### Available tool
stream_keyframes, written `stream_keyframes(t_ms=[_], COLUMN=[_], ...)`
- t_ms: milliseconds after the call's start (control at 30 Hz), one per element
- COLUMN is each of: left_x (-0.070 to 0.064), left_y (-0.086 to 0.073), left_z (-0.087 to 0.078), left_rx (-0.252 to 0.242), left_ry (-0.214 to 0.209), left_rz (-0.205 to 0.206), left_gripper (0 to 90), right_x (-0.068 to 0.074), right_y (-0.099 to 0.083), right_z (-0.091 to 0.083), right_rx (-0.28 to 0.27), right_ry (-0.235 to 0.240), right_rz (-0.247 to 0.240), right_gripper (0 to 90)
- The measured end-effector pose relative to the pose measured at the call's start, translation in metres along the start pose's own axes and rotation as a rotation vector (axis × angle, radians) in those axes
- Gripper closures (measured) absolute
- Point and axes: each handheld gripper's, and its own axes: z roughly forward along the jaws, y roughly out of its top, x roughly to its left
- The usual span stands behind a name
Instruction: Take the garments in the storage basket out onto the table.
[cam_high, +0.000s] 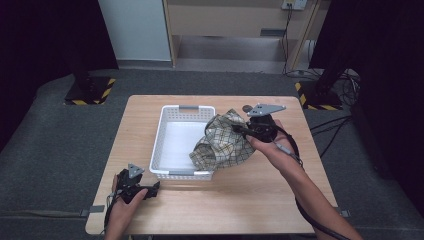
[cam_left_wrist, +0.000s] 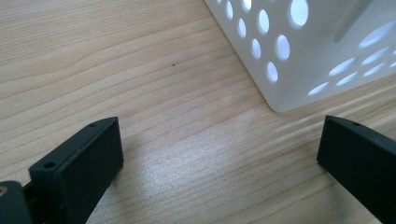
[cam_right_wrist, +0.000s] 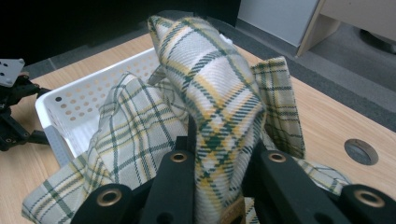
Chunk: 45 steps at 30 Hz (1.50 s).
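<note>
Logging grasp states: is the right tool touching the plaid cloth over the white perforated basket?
Touching. The right gripper view shows the right tool with its black jaws shut on a fold of the yellow-green plaid cloth, which hangs partly over the white perforated plastic basket.

No text, label, brand, number or sign can be read on anything here.

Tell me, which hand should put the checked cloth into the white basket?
The right. The right gripper already pinches the yellow-and-green checked cloth, which drapes over the rim of the white perforated plastic basket. The left gripper rests open near the basket's corner, holding nothing.
</note>
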Motion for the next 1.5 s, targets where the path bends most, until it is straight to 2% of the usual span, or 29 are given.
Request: stream_keyframes(t_ms=[1233, 1500], left_x=[0.000, 0.000], left_y=[0.000, 0.000], left_z=[0.000, 0.000], left_rx=[0.000, 0.000], left_ry=[0.000, 0.000], left_rz=[0.000, 0.000], left_gripper=[0.0, 0.0], right_x=[-0.045, -0.052], right_y=[-0.057, -0.064], right_z=[-0.015, -0.017], right_rx=[0.075, 0.088], right_ry=[-0.071, -0.082], right_rz=[0.073, 0.085], right_gripper=[80.8, 80.7])
